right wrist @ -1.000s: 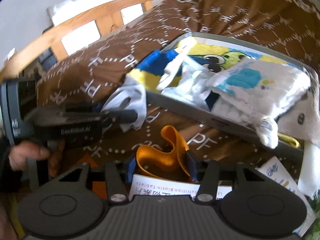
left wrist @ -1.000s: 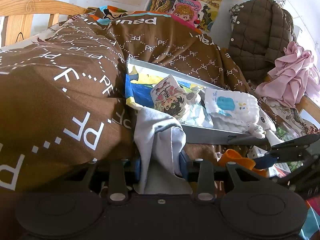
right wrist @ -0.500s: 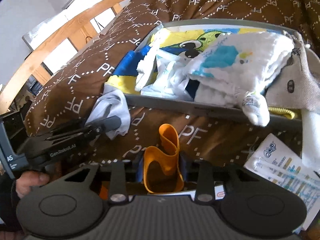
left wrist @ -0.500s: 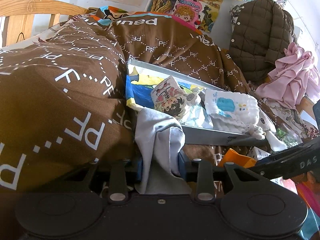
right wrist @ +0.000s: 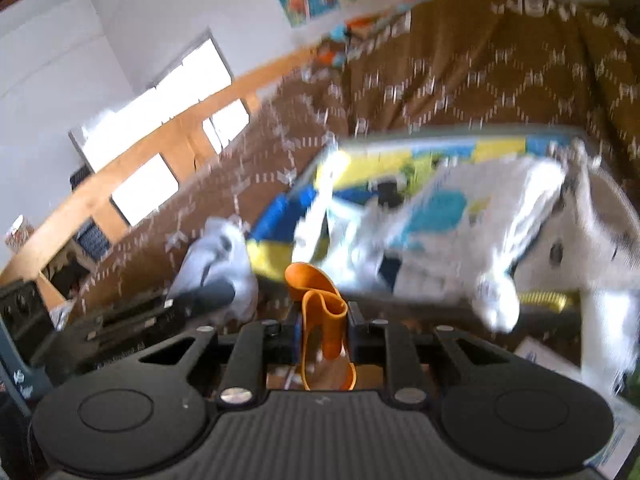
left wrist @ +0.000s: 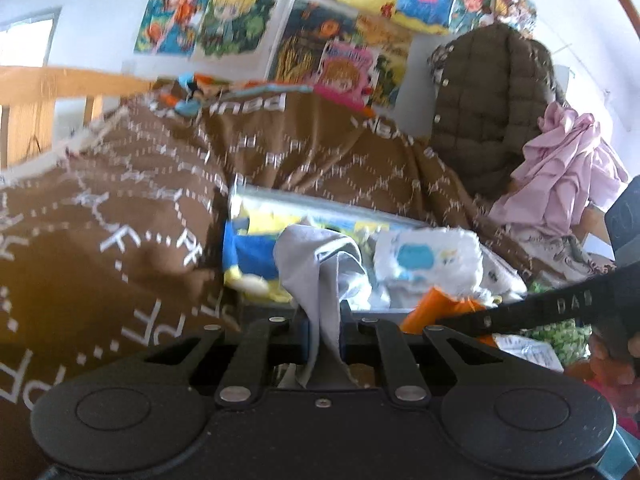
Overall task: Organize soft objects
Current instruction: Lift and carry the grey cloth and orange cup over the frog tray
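In the left wrist view, the left gripper [left wrist: 323, 330] has its two fingers pinched on a pale grey cloth [left wrist: 316, 264], whose crumpled upper part rises above the fingertips in front of a shallow grey tray [left wrist: 280, 194] lined with a blue and yellow cartoon print. The tray lies on a brown quilt [left wrist: 132, 216] printed with white dotted diamonds and "PF" letters. Inside the tray, to the right of the grey cloth, sits a folded white towel with a blue patch [left wrist: 426, 258]. From the right edge the black right gripper [left wrist: 444, 320] reaches in, with a bit of orange rubbery band [left wrist: 424, 310] showing at its tip, just in front of the tray's near wall. Behind, a dark olive quilted jacket [left wrist: 492, 96] hangs beside a bundle of pink fabric [left wrist: 560, 168], under cartoon posters [left wrist: 248, 12] on the wall. In the right wrist view, blurred by motion, the right gripper [right wrist: 323, 330] is closed tight on the orange band [right wrist: 320, 300], which loops up above the fingertips before the tray's [right wrist: 460, 134] near edge. To the left, the left gripper [right wrist: 212, 294] holds the grey cloth [right wrist: 224, 256] beside the tray's left corner. The white towel [right wrist: 460, 208] fills the tray's right half.
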